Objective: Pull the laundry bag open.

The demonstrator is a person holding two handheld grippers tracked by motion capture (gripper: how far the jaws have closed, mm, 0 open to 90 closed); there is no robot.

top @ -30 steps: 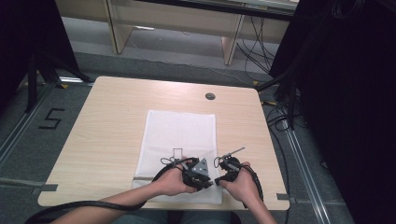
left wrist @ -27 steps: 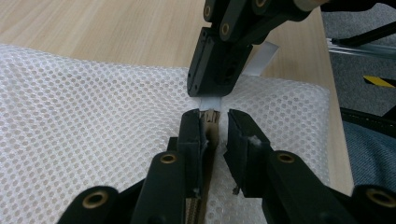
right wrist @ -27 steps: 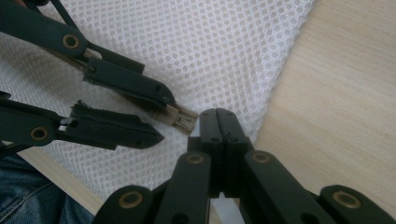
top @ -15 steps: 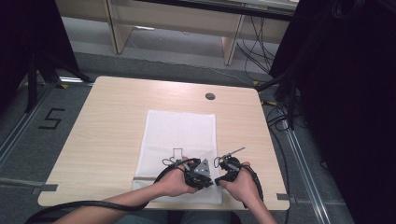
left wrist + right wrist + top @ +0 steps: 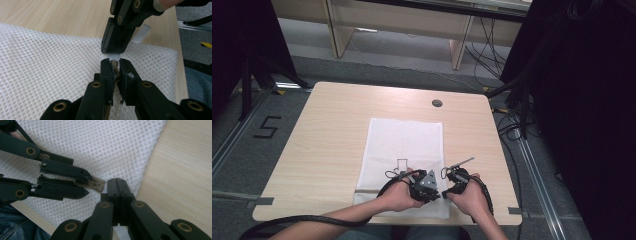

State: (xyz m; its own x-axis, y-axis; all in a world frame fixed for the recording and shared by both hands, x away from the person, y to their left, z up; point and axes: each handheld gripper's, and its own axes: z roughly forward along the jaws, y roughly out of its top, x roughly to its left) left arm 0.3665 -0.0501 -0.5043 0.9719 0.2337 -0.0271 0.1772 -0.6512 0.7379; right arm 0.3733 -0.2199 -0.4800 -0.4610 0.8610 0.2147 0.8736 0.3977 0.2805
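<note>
High view puts the white rectangular mesh fabric bag [image 5: 404,150] flat on the pale wooden table [image 5: 327,135], its long axis running from 12 o'clock down to 6 o'clock, its near end under my hands. My left gripper [image 5: 424,186] and right gripper [image 5: 451,181] sit close together at the bag's 5 o'clock corner. In the left gripper view, my left gripper [image 5: 115,65] has just been closing, and its jaws now pinch a small tan tab [image 5: 115,65] on the bag. My right gripper [image 5: 117,185] has its jaws pressed together on a thin white strip [image 5: 141,33] that pokes out from the bag's edge toward 1 o'clock in the left gripper view. Bare table lies wide at 9 o'clock, narrower at 3 o'clock; the near table edge is just behind my wrists.
</note>
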